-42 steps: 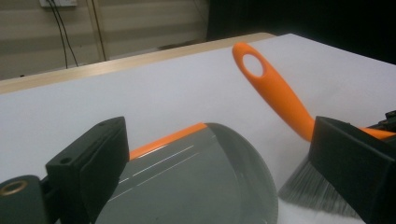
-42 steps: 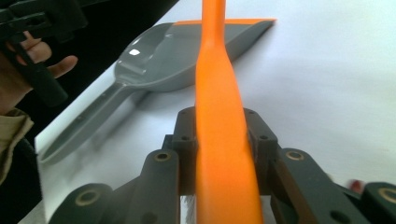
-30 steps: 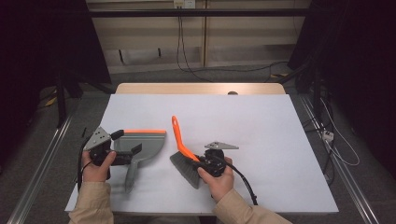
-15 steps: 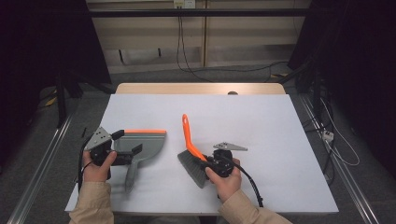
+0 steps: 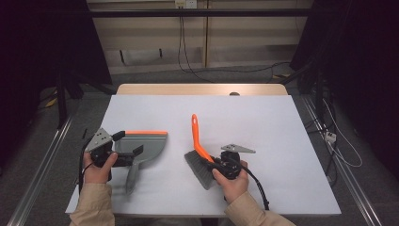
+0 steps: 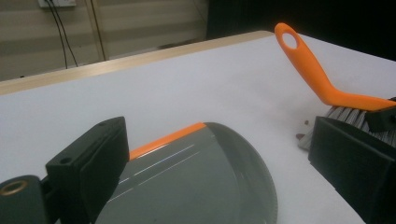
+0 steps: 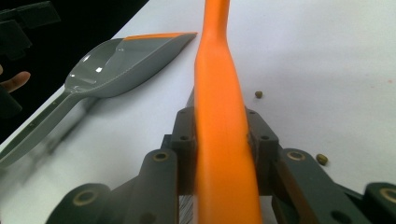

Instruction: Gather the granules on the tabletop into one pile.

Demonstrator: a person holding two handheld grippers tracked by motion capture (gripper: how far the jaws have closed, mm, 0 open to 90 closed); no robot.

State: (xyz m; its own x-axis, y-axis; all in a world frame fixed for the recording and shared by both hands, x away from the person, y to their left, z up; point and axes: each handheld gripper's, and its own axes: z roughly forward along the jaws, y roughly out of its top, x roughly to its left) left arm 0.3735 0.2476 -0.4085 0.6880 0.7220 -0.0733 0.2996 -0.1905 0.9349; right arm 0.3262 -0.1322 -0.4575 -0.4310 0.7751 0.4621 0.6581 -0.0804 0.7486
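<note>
Right gripper view is showing the right gripper [image 7: 219, 154] with its jaws clamping the smooth orange plastic handle of the grey-bristled hand brush [image 5: 201, 153], which is resting bristles-down just right of the glossy grey plastic dustpan with an orange lip [image 5: 141, 146]. The left gripper [image 5: 123, 151], jaws standing apart, is straddling that dustpan's rounded pan.

Open tabletop [image 5: 291, 122] beyond the brush [image 5: 200, 157]; dustpan [image 5: 141, 146] blocks the left side.
</note>
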